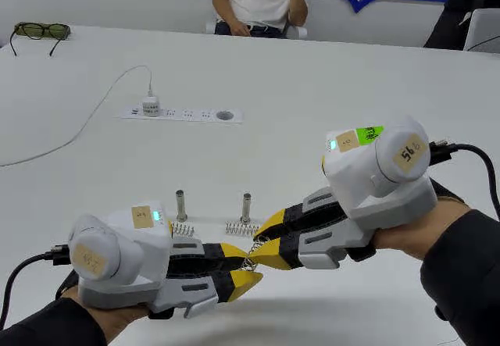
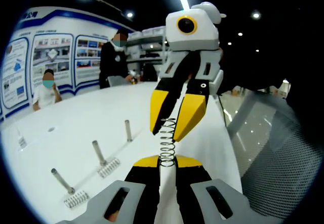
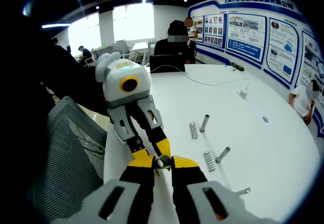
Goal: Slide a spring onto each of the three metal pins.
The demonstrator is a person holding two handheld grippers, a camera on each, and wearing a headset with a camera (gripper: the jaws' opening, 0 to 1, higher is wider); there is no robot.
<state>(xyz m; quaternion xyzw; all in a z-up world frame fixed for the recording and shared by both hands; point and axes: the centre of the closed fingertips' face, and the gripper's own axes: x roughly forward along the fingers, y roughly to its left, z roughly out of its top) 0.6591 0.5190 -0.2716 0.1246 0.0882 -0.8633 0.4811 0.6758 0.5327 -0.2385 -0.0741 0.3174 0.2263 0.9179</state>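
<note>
One spring (image 2: 167, 138): light, bendy coil, we judge; best held near an end. Left tongs (image 2: 168, 162) and right tongs (image 3: 163, 162) each pinch one end.

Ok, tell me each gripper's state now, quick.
Left gripper: shut on one end of the spring.
Right gripper: shut on the other end of the same spring.

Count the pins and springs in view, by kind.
pins: 3
springs: 3 (2 lying loose, 1 held)
Total: 6
</note>
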